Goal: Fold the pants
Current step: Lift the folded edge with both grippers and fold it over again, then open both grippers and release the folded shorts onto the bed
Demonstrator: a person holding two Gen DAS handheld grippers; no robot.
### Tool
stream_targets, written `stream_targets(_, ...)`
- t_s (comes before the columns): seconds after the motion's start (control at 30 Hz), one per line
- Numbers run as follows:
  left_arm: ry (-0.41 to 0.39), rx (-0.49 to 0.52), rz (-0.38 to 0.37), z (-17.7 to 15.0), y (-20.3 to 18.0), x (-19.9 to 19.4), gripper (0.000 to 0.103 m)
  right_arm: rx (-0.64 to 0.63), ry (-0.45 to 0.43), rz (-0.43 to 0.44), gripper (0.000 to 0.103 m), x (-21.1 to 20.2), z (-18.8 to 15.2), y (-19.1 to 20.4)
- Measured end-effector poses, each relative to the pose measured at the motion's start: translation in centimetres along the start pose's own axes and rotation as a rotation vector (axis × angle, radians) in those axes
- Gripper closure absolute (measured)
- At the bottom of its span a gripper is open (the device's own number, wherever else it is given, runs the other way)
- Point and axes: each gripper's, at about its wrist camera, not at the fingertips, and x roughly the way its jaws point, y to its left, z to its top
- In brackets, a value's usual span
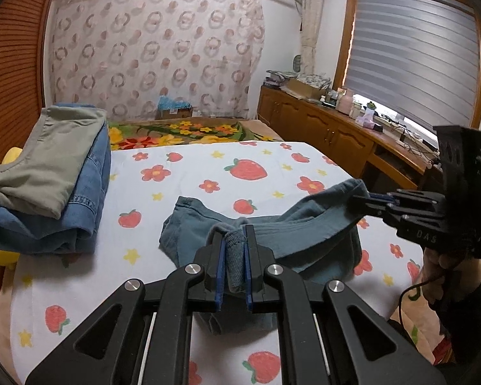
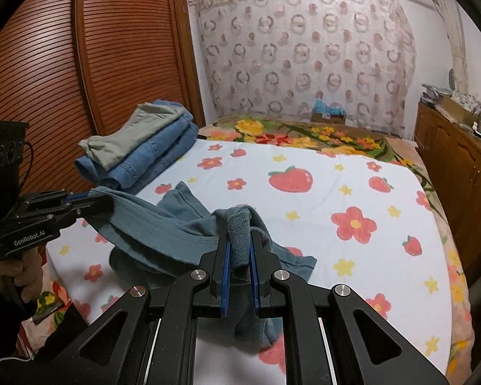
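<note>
Pinched in my left gripper [image 1: 235, 240] is the ribbed waistband of the teal pants [image 1: 304, 234]; my right gripper [image 2: 240, 243] clamps another waistband fold. Between them the pants sag onto the bed [image 1: 182, 166], near its front edge.

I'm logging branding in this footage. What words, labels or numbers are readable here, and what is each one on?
"GenRobot.AI": on the side of the left gripper, seen from the right wrist view.
"DAS": raised letters on the body of the right gripper, seen from the left wrist view; possibly part of a longer mark.
Items on the wooden cabinet: any labels too small to read.
</note>
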Motion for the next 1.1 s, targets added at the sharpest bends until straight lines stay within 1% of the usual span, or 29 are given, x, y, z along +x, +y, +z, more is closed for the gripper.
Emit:
stream_targets(0.1, -0.002, -0.002, -0.004, 0.1, -0.2, 0.1, 0.093, 0.007, 0.019, -0.022, 0.092, 0.3, 0.0, -0.1)
stream_targets(0.2, 0.007, 0.002, 0.007, 0.1, -0.2, 0.3, 0.092, 0.016, 0.027, -0.026, 0.092, 0.4, 0.0, -0.1)
stream_targets(0.3, 0.015, 0.001, 0.014, 0.1, -0.2, 0.4, 0.078, 0.024, 0.033, -0.019, 0.092, 0.6, 0.1, -0.1)
stream_targets(0.33, 0.011, 0.000, 0.021, 0.1, -0.1, 0.2, 0.068, 0.027, 0.031, -0.017, 0.092, 0.6, 0.1, -0.2)
stream_targets(0.37, 0.007, -0.003, 0.024, 0.0, -0.1, 0.1, 0.055, 0.032, 0.029, -0.013, 0.090, 0.6, 0.1, -0.3)
stream_targets(0.4, -0.002, -0.009, 0.019, 0.0, 0.0, -0.3, 0.053, 0.040, 0.026, -0.009, 0.082, 0.4, 0.1, -0.5)
stream_targets(0.43, -0.010, -0.013, 0.015, -0.1, 0.1, -0.6, 0.053, 0.044, 0.021, -0.012, 0.078, 0.3, 0.0, -0.6)
stream_targets(0.47, -0.013, -0.018, 0.017, -0.2, 0.3, -0.9, 0.053, 0.045, 0.013, -0.021, 0.071, 0.0, 0.0, -0.7)
stream_targets(0.5, -0.015, -0.024, 0.023, -0.4, 0.4, -1.0, 0.053, 0.047, 0.004, -0.034, 0.071, -0.4, -0.1, -0.9)
stream_targets(0.57, -0.019, -0.036, 0.043, -1.0, 0.7, -1.6, 0.053, 0.051, -0.005, -0.038, 0.071, -1.1, -0.4, -1.4)
stream_targets(0.63, 0.008, -0.034, 0.047, -2.2, 1.0, -1.7, 0.053, 0.048, 0.005, -0.033, 0.071, -1.7, -1.1, -1.8)
stream_targets(0.7, 0.036, -0.034, 0.035, -3.3, 1.2, -1.5, 0.053, 0.034, 0.041, -0.014, 0.071, -1.7, -2.2, -1.9)
stream_targets(0.83, 0.103, -0.029, 0.013, -5.0, 1.2, -0.2, 0.055, 0.033, 0.123, -0.008, 0.071, -0.4, -4.0, -2.2)
stream_targets(0.93, 0.135, -0.025, -0.018, -5.2, 0.9, 0.9, 0.058, 0.063, 0.156, 0.028, 0.071, 0.5, -4.7, -2.3)
stream_targets(1.07, 0.170, 0.002, -0.022, -5.3, 0.2, 2.2, 0.060, 0.047, 0.178, 0.028, 0.071, 1.2, -4.9, -1.9)
stream_targets(1.1, 0.177, 0.003, -0.020, -5.3, 0.2, 2.5, 0.061, 0.044, 0.179, 0.027, 0.077, 1.3, -4.9, -1.9)
